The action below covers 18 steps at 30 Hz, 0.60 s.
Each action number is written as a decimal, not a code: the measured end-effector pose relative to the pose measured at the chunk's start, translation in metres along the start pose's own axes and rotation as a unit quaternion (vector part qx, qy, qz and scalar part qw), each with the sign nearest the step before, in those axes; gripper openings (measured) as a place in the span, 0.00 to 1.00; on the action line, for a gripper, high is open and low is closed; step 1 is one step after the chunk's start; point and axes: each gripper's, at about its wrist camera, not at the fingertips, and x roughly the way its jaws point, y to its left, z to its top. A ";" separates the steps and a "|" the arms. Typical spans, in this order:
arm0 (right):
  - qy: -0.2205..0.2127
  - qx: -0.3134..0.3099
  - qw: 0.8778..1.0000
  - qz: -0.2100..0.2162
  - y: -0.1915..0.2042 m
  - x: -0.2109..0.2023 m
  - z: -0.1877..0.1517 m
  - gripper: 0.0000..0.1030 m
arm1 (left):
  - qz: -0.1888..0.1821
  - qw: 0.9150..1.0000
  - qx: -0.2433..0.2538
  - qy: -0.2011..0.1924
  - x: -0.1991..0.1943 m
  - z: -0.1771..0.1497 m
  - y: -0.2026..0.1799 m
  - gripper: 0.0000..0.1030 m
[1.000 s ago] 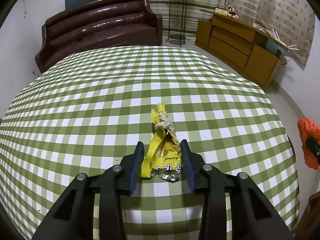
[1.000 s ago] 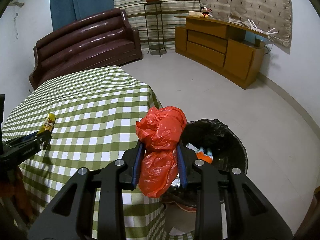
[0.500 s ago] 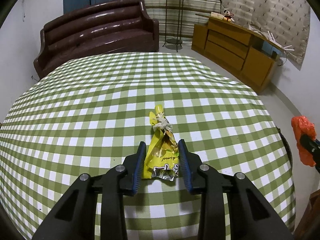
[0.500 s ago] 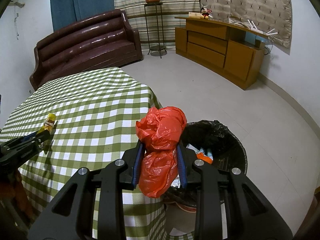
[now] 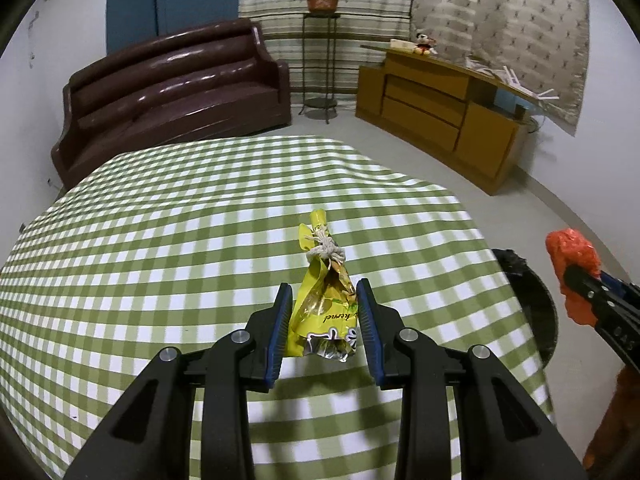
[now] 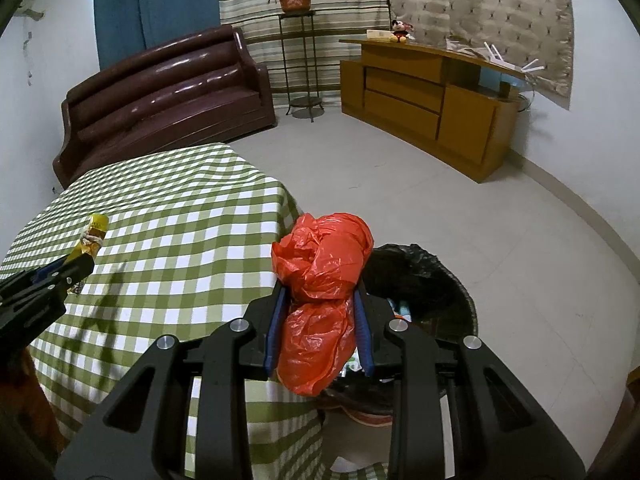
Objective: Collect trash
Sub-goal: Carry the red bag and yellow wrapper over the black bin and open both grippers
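My left gripper (image 5: 324, 312) is shut on a yellow snack wrapper (image 5: 320, 312) tied with white string, held above the green checked table (image 5: 160, 240). It also shows at the left of the right wrist view (image 6: 90, 236). My right gripper (image 6: 320, 320) is shut on a crumpled orange plastic bag (image 6: 320, 280), held past the table's right edge, just left of a black-lined trash bin (image 6: 420, 284) on the floor. The orange bag (image 5: 574, 264) and the bin (image 5: 528, 300) also show at the right of the left wrist view.
A brown sofa (image 5: 172, 96) stands behind the table. A wooden cabinet (image 5: 440, 112) and a plant stand (image 5: 320, 48) line the far wall. Grey floor (image 6: 440, 200) lies to the right of the table. The bin holds some trash.
My left gripper has closed on the yellow wrapper and lifted it off the table. My right gripper keeps the orange bag beside the bin, almost still.
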 end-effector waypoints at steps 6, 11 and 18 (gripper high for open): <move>-0.005 0.008 1.000 -0.015 -0.013 -0.007 -0.002 0.28 | -0.018 1.000 0.022 -0.012 -0.006 0.004 -0.028 0.33; -0.005 0.014 1.000 -0.026 -0.026 -0.010 -0.006 0.28 | -0.038 0.998 0.038 -0.018 -0.007 0.006 -0.053 0.33; -0.004 0.025 0.999 -0.041 -0.047 -0.012 -0.010 0.28 | -0.064 0.996 0.062 -0.021 0.000 0.013 -0.093 0.33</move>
